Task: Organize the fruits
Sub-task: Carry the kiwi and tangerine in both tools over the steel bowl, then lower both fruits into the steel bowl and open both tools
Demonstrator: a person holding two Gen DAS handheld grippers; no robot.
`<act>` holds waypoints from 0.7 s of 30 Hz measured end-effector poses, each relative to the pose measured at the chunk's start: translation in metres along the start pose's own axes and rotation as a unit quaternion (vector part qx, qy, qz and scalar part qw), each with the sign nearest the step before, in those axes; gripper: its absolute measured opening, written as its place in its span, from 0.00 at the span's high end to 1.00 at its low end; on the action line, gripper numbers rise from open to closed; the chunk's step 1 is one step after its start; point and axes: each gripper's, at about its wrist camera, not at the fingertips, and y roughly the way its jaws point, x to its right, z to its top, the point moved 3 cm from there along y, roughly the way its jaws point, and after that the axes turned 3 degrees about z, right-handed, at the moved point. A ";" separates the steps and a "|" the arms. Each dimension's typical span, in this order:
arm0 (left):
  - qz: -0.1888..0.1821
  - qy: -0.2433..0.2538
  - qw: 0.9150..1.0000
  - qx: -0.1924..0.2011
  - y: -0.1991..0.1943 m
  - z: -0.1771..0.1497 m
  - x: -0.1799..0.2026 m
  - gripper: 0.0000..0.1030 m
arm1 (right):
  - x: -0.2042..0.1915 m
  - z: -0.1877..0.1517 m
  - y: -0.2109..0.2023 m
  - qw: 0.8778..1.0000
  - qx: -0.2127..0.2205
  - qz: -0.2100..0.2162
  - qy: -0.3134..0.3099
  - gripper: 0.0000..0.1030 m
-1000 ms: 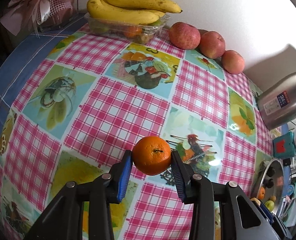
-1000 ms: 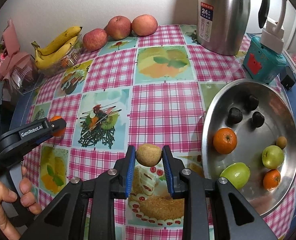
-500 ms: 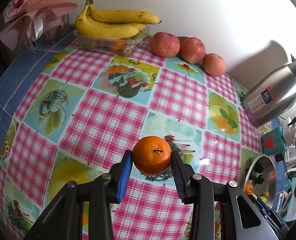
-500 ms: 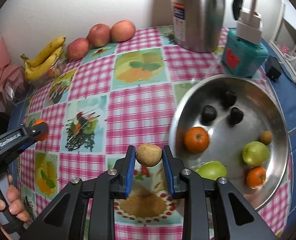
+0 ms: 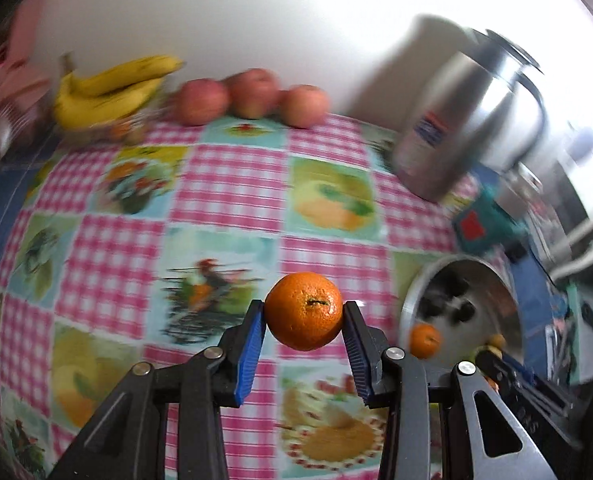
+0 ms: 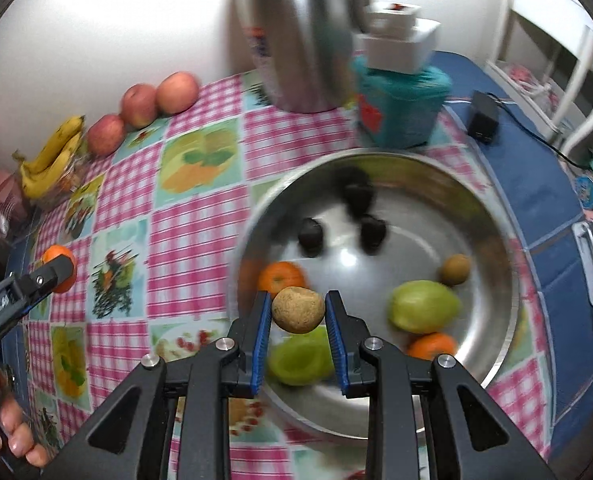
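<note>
My left gripper (image 5: 304,314) is shut on an orange tangerine (image 5: 303,310), held above the checked tablecloth left of the steel bowl (image 5: 416,300). In the right wrist view that tangerine (image 6: 52,254) shows at the far left in the left gripper's tip. My right gripper (image 6: 298,312) is shut on a small brown round fruit (image 6: 297,309) and hangs over the near left part of the steel bowl (image 6: 504,280). Inside the bowl lie two tangerines (image 6: 281,276), two green fruits (image 6: 422,306), three dark fruits (image 6: 310,234) and a small brown fruit (image 6: 455,269).
Bananas (image 5: 108,88) on a clear tray and three red apples (image 5: 252,94) line the back wall. A steel thermos (image 6: 296,32) and a teal box (image 6: 402,108) stand behind the bowl. A black adapter (image 6: 483,116) with its cable lies on the blue cloth at right.
Both grippers have travelled to the right with their fruits. The right one now hangs over the bowl; the left one has come closer to it, with the bowl larger in view.
</note>
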 end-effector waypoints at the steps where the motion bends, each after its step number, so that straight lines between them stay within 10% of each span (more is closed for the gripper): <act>1: -0.004 0.011 1.000 0.000 0.000 -0.002 0.009 0.60 | 0.009 0.000 -0.002 1.000 0.002 -0.005 0.005 0.72; 21: -0.033 0.164 0.986 -0.013 0.032 -0.050 0.120 0.60 | 0.078 0.003 -0.016 0.997 0.025 0.006 0.067 0.72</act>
